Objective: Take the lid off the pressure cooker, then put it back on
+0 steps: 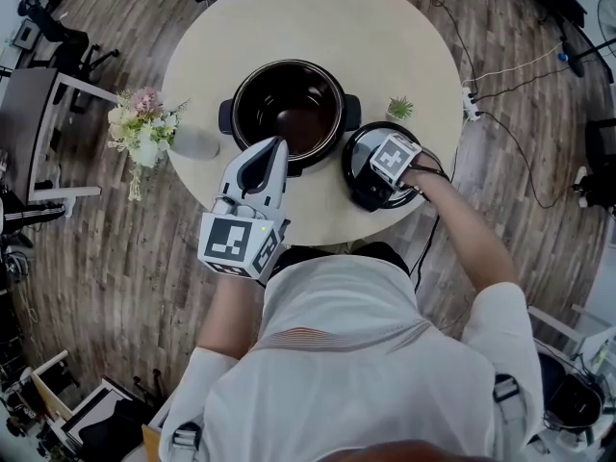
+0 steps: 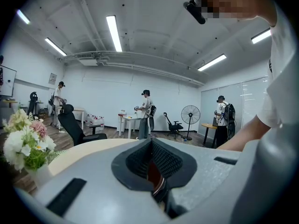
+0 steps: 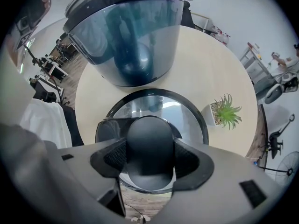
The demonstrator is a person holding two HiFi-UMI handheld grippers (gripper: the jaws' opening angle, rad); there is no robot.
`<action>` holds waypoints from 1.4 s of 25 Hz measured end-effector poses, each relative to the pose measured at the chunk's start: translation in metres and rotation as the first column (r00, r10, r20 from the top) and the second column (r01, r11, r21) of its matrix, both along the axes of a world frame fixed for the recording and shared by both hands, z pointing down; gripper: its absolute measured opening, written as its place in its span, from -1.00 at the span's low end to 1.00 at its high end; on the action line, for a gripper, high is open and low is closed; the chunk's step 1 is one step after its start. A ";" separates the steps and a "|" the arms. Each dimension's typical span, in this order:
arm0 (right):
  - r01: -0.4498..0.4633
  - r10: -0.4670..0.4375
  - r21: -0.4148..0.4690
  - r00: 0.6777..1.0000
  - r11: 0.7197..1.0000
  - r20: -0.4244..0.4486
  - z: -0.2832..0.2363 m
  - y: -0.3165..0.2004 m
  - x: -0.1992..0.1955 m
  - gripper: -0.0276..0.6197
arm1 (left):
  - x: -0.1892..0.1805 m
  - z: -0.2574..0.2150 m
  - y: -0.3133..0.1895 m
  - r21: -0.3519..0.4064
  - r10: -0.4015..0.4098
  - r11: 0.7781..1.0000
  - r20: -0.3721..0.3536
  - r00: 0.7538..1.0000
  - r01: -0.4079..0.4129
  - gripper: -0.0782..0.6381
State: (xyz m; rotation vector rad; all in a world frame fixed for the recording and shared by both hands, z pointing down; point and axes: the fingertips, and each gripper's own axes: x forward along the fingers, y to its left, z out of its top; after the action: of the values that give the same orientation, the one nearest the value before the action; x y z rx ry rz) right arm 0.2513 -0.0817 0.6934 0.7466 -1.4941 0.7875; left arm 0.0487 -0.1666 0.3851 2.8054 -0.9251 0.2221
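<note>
The pressure cooker (image 1: 289, 114) stands open at the middle of the round table (image 1: 308, 17), its dark pot empty. In the right gripper view its steel body (image 3: 126, 41) rises just beyond the lid. The glass lid (image 1: 354, 162) lies flat on the table to the cooker's right. My right gripper (image 1: 390, 176) points straight down over it, and its pads (image 3: 189, 160) sit tight on both sides of the lid's black knob (image 3: 149, 141). My left gripper (image 1: 272, 147) hovers at the cooker's near rim, jaws together and nothing held (image 2: 152, 164).
A white vase with flowers (image 1: 144, 133) stands at the table's left edge. A small potted plant (image 1: 399, 109) sits just behind the lid, also in the right gripper view (image 3: 225, 111). A power strip (image 1: 472, 104) and cables lie on the floor at right. Several people stand across the room.
</note>
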 end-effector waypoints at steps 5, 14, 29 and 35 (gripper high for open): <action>0.012 -0.012 0.004 1.000 1.000 0.021 0.003 -0.001 -0.004 -0.04 | 0.001 0.001 0.003 0.000 0.001 1.000 0.003 1.000 -0.001 -0.77; -0.084 0.068 0.119 0.989 0.989 0.133 -0.027 -0.005 -0.013 0.18 | -0.006 -0.002 0.001 0.004 -0.011 1.000 -0.007 1.000 0.011 -0.77; -0.537 0.019 0.735 0.813 0.414 0.582 -0.299 -0.037 -0.024 -0.06 | -0.010 -0.003 0.000 -0.001 -0.018 1.000 -0.017 1.000 0.017 -0.77; -0.572 -0.024 0.779 0.802 0.258 0.597 -0.337 -0.030 -0.022 -0.56 | -0.017 -0.003 0.001 -0.001 -0.029 1.000 -0.020 0.999 0.029 -0.77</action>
State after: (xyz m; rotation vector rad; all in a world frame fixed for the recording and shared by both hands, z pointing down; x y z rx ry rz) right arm 0.2291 -0.1115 0.3560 1.9119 -2.3862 0.2245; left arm 0.0321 -0.1657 0.3825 2.7858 -0.9604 0.1898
